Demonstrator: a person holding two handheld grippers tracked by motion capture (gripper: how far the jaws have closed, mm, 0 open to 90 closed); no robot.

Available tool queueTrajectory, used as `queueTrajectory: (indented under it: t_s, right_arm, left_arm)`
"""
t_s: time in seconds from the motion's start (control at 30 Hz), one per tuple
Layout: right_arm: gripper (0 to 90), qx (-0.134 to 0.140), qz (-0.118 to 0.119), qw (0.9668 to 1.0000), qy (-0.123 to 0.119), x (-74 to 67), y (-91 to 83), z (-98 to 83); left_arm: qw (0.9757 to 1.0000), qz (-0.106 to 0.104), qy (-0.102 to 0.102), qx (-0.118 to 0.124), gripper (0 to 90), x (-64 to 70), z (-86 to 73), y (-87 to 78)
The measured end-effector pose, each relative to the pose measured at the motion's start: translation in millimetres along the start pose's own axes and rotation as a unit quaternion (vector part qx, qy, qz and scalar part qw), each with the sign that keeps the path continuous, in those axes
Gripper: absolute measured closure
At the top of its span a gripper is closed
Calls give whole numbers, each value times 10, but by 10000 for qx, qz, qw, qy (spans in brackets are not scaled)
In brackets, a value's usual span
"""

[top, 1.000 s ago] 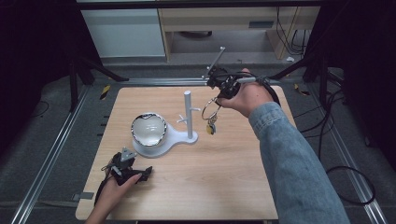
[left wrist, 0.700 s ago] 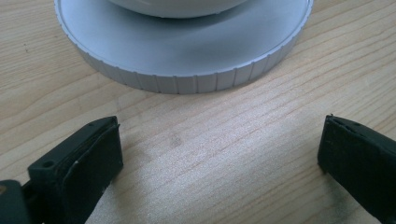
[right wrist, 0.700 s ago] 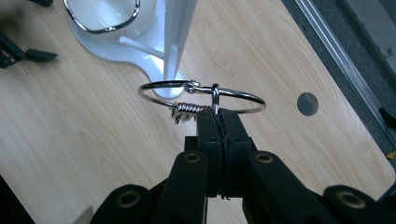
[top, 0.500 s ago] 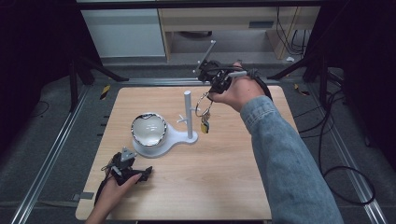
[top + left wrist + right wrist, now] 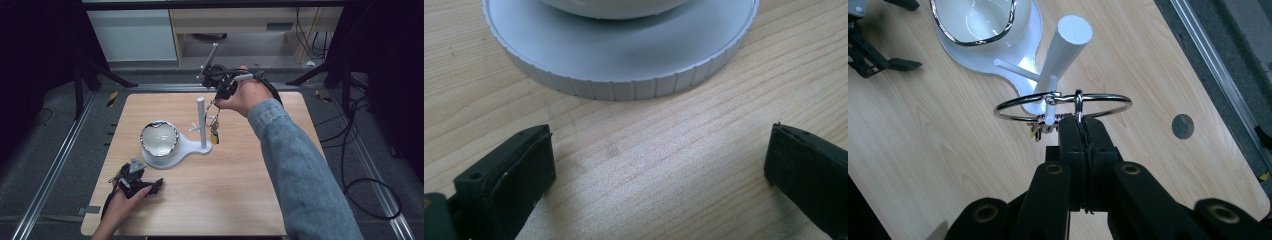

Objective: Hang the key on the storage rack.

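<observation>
A white stand on the wooden table has an upright post (image 5: 201, 122) with short pegs, and a chrome-rimmed white bowl (image 5: 159, 138) sits on its round base (image 5: 624, 55). My right gripper (image 5: 220, 95) hovers by the post's top, shut on a metal key ring (image 5: 212, 119) from which keys (image 5: 215, 136) dangle. In the right gripper view the shut jaws (image 5: 1082, 131) pinch the ring (image 5: 1013, 107), whose far side overlaps a short peg (image 5: 1048, 100) below the post (image 5: 1063, 55). My left gripper (image 5: 147, 175) rests on the table near the base, open (image 5: 659, 160), with nothing between its fingers.
The table has a small round hole (image 5: 1182, 126) near its right edge. Metal rails (image 5: 75, 135) run along both sides of the table. Cables (image 5: 370, 190) lie on the floor at the right. Bare wood lies in front of the stand.
My right gripper has carried the key ring leftward, closer to the post. The left gripper has stayed put.
</observation>
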State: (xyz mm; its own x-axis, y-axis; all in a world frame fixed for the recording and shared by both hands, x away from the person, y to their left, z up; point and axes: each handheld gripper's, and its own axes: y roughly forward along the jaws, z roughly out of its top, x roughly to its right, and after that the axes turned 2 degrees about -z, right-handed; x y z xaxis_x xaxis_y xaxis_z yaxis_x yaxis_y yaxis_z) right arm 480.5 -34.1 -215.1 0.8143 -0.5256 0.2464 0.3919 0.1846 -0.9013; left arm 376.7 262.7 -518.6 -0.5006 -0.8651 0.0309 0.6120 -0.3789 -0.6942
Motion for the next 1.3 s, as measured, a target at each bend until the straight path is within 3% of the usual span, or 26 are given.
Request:
queueTrajectory:
  t_s: [0.77,1.3]
  right_arm:
    - [889,-463,178,9986,-178,-45,419,205]
    - [885,-609,320,9976,-91,79,582,189]
  left_arm:
    - [10000,-17,16,-1,0,-2,-2,-2]
    - [10000,-34,30,14,0,1,-3,0]
